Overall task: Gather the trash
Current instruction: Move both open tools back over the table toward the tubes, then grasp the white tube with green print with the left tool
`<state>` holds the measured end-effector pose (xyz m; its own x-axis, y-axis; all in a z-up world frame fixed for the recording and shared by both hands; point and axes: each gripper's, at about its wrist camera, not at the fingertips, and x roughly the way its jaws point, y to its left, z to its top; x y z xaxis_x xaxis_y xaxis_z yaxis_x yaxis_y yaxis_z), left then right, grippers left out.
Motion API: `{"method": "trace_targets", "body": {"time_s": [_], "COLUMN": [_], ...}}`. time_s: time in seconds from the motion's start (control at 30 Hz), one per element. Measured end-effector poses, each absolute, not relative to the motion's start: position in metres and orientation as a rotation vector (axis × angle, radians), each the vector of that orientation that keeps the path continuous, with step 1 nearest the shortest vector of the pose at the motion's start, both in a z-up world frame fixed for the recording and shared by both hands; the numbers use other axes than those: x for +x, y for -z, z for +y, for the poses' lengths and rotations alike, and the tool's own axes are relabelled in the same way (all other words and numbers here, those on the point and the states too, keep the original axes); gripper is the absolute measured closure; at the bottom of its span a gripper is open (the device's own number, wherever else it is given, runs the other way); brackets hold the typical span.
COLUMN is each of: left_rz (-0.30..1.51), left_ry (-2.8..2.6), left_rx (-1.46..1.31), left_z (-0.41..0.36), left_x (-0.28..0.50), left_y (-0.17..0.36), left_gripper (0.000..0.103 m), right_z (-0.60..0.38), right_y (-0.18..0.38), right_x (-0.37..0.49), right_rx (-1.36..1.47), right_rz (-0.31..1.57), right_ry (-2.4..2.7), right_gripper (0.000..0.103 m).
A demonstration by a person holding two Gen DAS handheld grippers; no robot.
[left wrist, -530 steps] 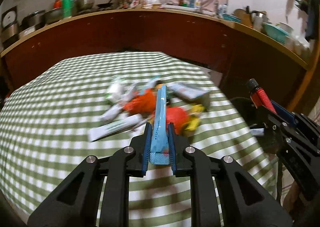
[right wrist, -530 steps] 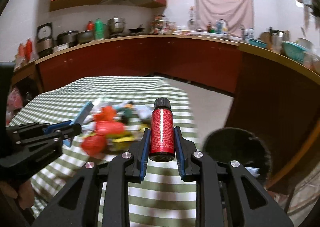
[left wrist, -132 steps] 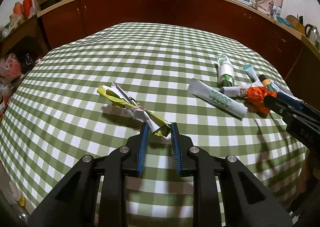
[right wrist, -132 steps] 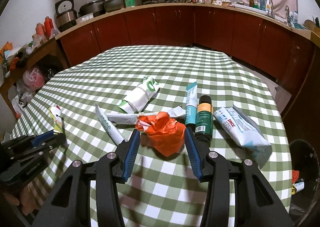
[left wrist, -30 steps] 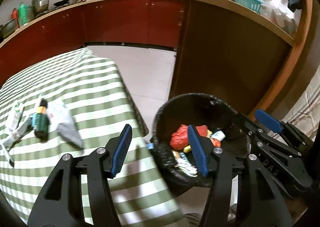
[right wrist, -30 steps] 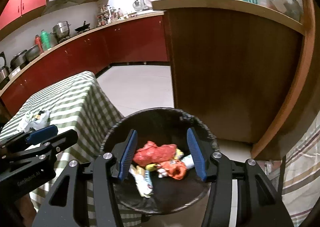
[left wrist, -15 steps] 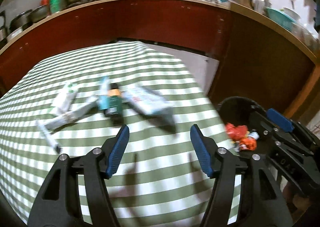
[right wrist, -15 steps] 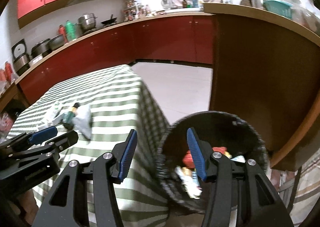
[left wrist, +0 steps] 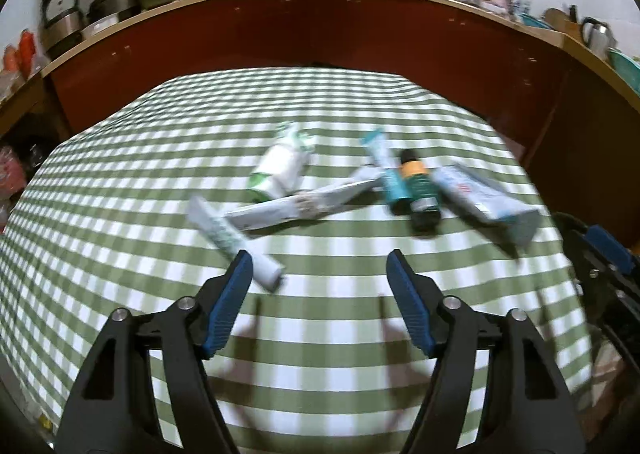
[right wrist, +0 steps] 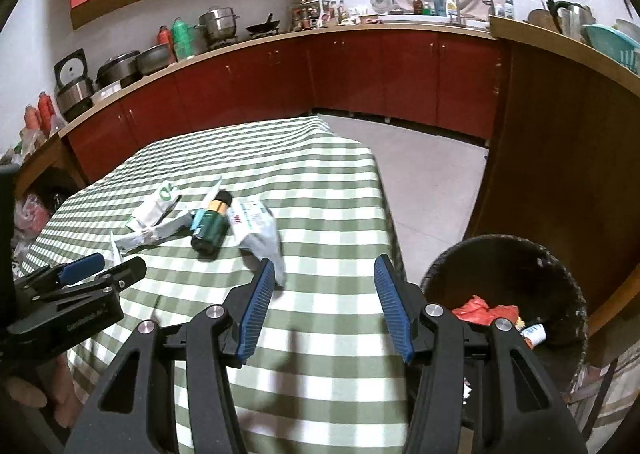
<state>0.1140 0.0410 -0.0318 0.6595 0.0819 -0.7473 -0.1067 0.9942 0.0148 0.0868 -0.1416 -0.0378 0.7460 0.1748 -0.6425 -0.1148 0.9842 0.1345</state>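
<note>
Trash: a small pile left mid-counter [left wrist: 120, 214], checked cloth. Left hand-held gripper [left wrist: 320, 302] has jaws opening, nothing between them, poised over the near edge; the white tube [left wrist: 236, 242] lies just beyond its left finger. Right hand-held gripper [right wrist: 326, 306] is parted about halfway, empty, between the counter edge and the black bin [right wrist: 560, 294] (bin already has wrappers in it). Further out: crumpled white carton [left wrist: 280, 170], teal tube [left wrist: 394, 182], dark green bottle [left wrist: 420, 190], flat pouch [left wrist: 484, 198], all touching or close. Tubes and pouch look light, soft; pinch mid-body. Bottle looks stiff, smooth, may roll; grip across its barrel.
</note>
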Motion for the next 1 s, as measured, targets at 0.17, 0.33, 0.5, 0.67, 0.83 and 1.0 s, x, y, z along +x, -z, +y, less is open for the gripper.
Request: {"method": "trace_targets", "body": {"time_s": [0.17, 0.33, 0.5, 0.67, 0.83, 1.0], "left_rz": [0.880, 0.903, 0.895, 0.898, 0.902, 0.899], "left_ry": [-0.150, -0.145, -0.125, -0.102, -0.068, -0.057], "left_rx": [-0.063, -0.113, -0.126, -0.143, -0.177, -0.158], "left_z": [0.061, 0.078, 0.088, 0.099, 0.109, 0.113], "left_x": [0.118, 0.122, 0.117, 0.113, 0.107, 0.101], "left_y": [0.043, 0.050, 0.049, 0.049, 0.049, 0.048], "left_gripper": [0.033, 0.034, 0.055, 0.075, 0.084, 0.092], "right_z": [-0.130, -0.120, -0.115, -0.110, -0.103, -0.098], "right_y": [0.037, 0.039, 0.039, 0.039, 0.039, 0.039], "right_x": [0.090, 0.094, 0.096, 0.098, 0.099, 0.103], "right_rx": [0.074, 0.064, 0.054, 0.048, 0.042, 0.039], "right_rz": [0.717, 0.725, 0.731, 0.735, 0.737, 0.743], "right_ry": [-0.170, -0.175, -0.180, -0.185, -0.192, -0.201], "right_gripper": [0.051, 0.052, 0.051, 0.051, 0.051, 0.051]}}
